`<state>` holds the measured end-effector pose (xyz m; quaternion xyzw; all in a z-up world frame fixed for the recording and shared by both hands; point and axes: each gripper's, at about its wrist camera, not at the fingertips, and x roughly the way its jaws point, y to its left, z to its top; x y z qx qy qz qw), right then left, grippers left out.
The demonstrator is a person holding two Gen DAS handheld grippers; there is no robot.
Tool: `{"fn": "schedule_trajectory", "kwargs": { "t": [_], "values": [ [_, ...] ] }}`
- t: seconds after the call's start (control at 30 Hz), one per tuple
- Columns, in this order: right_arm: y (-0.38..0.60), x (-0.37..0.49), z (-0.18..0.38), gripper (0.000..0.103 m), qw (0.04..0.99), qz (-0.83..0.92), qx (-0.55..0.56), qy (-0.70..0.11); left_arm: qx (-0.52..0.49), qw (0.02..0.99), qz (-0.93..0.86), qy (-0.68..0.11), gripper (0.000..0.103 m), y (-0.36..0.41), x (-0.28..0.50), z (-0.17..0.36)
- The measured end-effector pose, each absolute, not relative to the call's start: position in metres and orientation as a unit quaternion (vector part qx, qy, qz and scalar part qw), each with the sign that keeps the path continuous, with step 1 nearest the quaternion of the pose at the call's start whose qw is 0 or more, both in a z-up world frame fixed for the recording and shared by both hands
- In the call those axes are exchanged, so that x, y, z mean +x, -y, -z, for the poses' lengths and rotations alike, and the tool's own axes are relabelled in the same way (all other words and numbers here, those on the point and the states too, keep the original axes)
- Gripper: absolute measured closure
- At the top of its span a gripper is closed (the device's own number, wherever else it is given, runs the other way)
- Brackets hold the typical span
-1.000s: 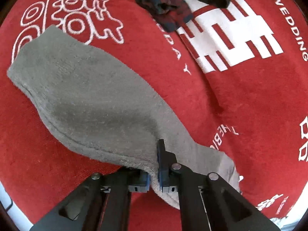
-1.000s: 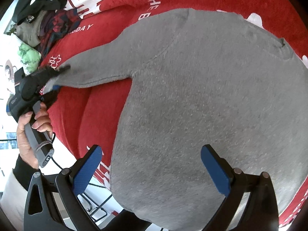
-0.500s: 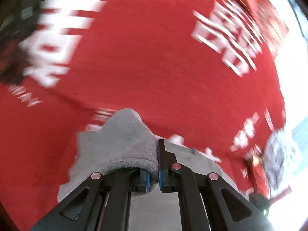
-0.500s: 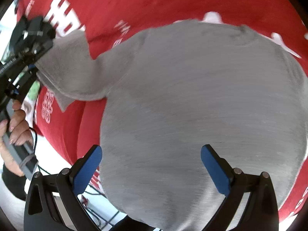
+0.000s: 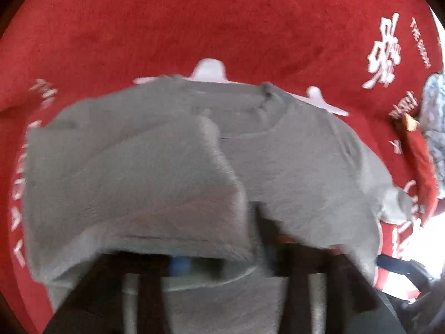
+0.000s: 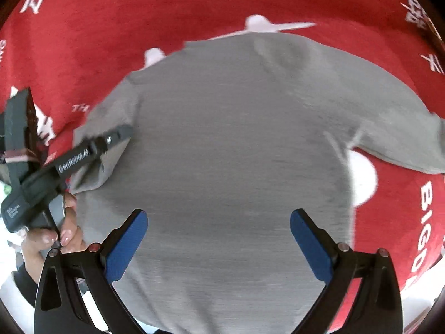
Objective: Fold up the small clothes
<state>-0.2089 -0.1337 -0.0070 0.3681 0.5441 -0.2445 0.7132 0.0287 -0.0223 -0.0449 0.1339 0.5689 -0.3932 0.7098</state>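
Observation:
A grey sweater (image 6: 236, 139) lies spread flat on the red blanket (image 6: 139, 14). Its left sleeve (image 5: 139, 181) is folded over onto the body, while the other sleeve (image 6: 403, 144) stretches out to the right. My left gripper (image 5: 219, 250) is blurred and its jaws are opening, with the sleeve cuff draped loosely over and between the fingers. The right wrist view shows that left gripper (image 6: 111, 142) lying on the folded sleeve at the sweater's left edge, held by a hand (image 6: 64, 231). My right gripper (image 6: 219, 239) hovers wide open above the sweater's lower body, holding nothing.
The red blanket (image 5: 194, 27) carries white lettering. A grey patterned item (image 5: 434, 128) lies at its right edge. A dark garment (image 6: 16, 122) sits at the left edge in the right wrist view. The blanket's near edge drops off at lower left.
My left gripper swept the sleeve across from the blanket onto the sweater's body, and its jaws have parted. My right gripper slid across the sweater and stayed open.

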Motion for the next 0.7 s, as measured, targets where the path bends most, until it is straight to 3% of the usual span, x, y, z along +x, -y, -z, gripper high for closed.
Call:
{"fn": "schedule_trajectory", "kwargs": {
  "t": [0.03,0.27,0.53,0.6,0.7],
  "values": [
    [0.135,-0.209,0.007,0.001,0.712,0.247,0.367,-0.546,0.135,0.723,0.385,-0.557,0.032,0.012,0.029,0.034],
    [0.123,-0.167,-0.018,0.001,0.764,0.207,0.279,-0.543,0.148,0.774,0.309,-0.532,0.032,-0.073,0.059,-0.008],
    [0.039,-0.048,-0.021,0.001,0.825,0.088,0.012,-0.559,0.117,0.760,0.219,-0.601,0.032,-0.144,0.091,0.036],
    [0.017,-0.032,-0.008,0.005,0.816,0.074,-0.055,-0.570,0.110,0.764,0.212,-0.599,0.032,-0.143,0.092,0.041],
    [-0.010,-0.005,0.028,0.021,0.785,0.066,-0.176,-0.590,0.096,0.760,0.212,-0.606,0.032,-0.146,0.091,0.041]
  ]
}}
